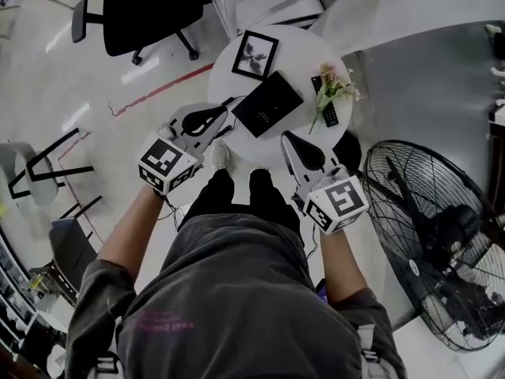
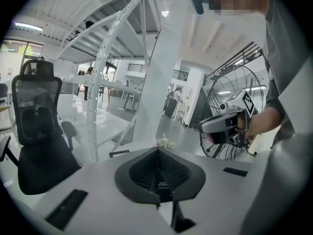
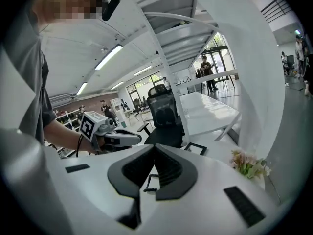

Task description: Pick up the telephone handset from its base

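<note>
Holds left hand-held gripper (image 1: 213, 118) and right hand-held gripper (image 1: 296, 144), jaws together and empty, at the desk (image 1: 225, 61)'s seven and five o'clock edge; farther in, at centre, finds the black telephone (image 1: 268, 103), its handset indistinct, probably light, rigid, slick, best clamped mid-shaft.

The floor (image 1: 87, 77) is pale and glossy, with a red line (image 1: 162, 89) across it. A black office chair (image 1: 150, 6) stands beyond the round white table (image 1: 304, 54), and a large black fan (image 1: 442, 243) stands at the right. Long strip lights (image 3: 108, 58) run along the ceiling.

Black telephone (image 1: 268, 103) flat on white table (image 1: 296, 58)
</note>
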`<move>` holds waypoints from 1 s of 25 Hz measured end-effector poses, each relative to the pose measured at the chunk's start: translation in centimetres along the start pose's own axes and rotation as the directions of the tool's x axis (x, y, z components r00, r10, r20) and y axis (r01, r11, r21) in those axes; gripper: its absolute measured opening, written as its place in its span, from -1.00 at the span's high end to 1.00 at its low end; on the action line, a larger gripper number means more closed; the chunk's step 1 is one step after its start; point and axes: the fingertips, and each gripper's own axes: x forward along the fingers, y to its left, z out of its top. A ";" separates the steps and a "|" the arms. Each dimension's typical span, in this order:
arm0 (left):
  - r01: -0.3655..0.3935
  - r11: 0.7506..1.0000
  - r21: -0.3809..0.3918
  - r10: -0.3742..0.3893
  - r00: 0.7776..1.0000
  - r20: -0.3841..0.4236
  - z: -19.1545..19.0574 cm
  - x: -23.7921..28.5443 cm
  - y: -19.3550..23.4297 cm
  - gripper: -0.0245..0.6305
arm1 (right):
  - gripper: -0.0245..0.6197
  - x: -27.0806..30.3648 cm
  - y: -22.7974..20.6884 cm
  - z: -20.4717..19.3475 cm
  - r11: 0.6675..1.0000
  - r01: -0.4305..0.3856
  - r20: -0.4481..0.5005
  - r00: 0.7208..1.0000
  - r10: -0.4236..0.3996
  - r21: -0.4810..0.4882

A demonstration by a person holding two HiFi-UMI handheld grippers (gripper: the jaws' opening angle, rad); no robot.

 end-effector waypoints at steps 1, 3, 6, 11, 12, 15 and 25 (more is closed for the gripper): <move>0.001 1.000 -0.009 -0.001 1.000 -0.018 -0.5 0.8 0.3 0.87 | 0.86 0.1 -0.6 -0.1 1.000 -0.004 -0.006 1.000 0.004 0.003; 0.014 1.000 -0.021 -0.015 0.999 -0.051 -1.7 2.4 0.8 0.88 | 0.86 0.5 -1.8 -0.3 1.000 -0.012 -0.020 1.000 0.012 0.008; 0.035 0.999 -0.034 -0.038 0.994 -0.101 -3.7 4.8 1.6 0.87 | 0.86 1.0 -3.4 -1.0 1.000 -0.019 -0.045 0.999 0.020 0.015; 0.064 0.997 -0.045 -0.071 0.982 -0.176 -7.3 8.6 3.4 0.87 | 0.86 1.9 -5.7 -2.6 0.999 -0.029 -0.078 0.996 0.031 0.028; 0.075 0.996 -0.051 -0.083 0.978 -0.190 -7.8 9.3 3.5 0.87 | 0.86 2.0 -6.0 -2.9 0.999 -0.030 -0.082 0.996 0.032 0.031; 0.109 0.992 -0.057 -0.119 0.966 -0.227 -9.3 10.9 4.0 0.87 | 0.86 2.4 -6.8 -3.6 0.999 -0.026 -0.095 0.995 0.030 0.046; 0.212 0.971 -0.113 -0.237 0.917 -0.320 -13.5 14.7 4.6 0.61 | 0.86 3.5 -7.8 -6.0 0.997 -0.022 -0.141 0.989 0.033 0.079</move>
